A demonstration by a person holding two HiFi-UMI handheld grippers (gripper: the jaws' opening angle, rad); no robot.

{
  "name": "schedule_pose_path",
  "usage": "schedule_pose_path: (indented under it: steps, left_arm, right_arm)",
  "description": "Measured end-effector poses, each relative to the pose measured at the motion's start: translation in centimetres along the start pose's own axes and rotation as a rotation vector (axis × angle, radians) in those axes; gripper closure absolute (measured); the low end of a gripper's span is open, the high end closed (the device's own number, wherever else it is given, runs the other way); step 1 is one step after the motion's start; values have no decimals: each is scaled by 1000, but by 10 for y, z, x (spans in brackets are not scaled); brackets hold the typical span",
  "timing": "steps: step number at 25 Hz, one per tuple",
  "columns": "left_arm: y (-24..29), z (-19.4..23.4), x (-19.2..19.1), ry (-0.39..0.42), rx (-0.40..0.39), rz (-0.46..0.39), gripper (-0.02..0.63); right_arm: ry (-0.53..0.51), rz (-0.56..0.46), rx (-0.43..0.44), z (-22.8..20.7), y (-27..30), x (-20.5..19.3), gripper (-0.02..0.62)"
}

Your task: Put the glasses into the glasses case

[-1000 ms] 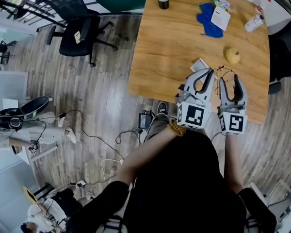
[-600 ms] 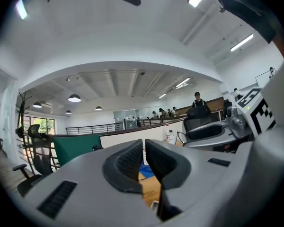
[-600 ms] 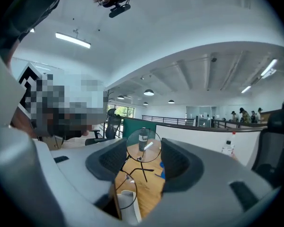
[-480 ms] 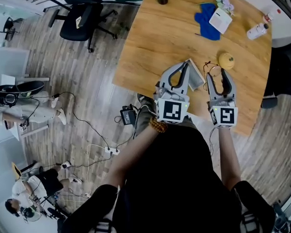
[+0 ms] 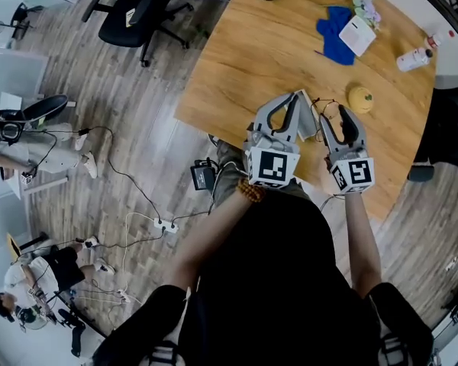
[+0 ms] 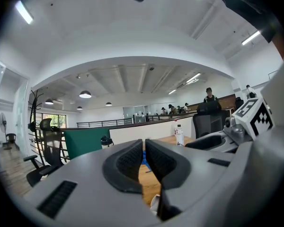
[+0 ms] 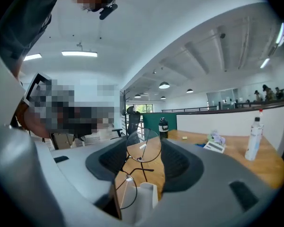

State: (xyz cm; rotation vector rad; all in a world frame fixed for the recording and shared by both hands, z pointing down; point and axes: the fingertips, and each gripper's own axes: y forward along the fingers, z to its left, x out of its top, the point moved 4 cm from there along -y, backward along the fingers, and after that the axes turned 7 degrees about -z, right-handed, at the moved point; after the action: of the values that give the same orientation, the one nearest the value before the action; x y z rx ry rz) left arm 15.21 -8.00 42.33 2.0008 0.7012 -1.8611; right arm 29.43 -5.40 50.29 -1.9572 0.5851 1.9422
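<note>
Head view: left gripper [image 5: 295, 97] and right gripper [image 5: 338, 113] sit centre frame, just inside the table [image 5: 244, 59] near edge, with open wood above them. The case [image 5: 308, 124] lies between them.
Left gripper view: jaws nearly together, nothing clamped.
Right gripper view: jaws pinch the glasses [image 7: 143, 145].

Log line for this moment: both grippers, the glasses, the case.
right gripper: fingers shut on glasses | left gripper: fingers nearly together, nothing gripped | glasses case: on table between grippers | stage: glasses not yet cased
</note>
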Motion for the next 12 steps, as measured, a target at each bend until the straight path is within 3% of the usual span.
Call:
schedule_pose_path:
  steps: [12]
  left_arm:
    - [-5, 0, -2, 3, 23, 23, 571]
  right_arm:
    - [21, 150, 129, 1, 34, -65, 367]
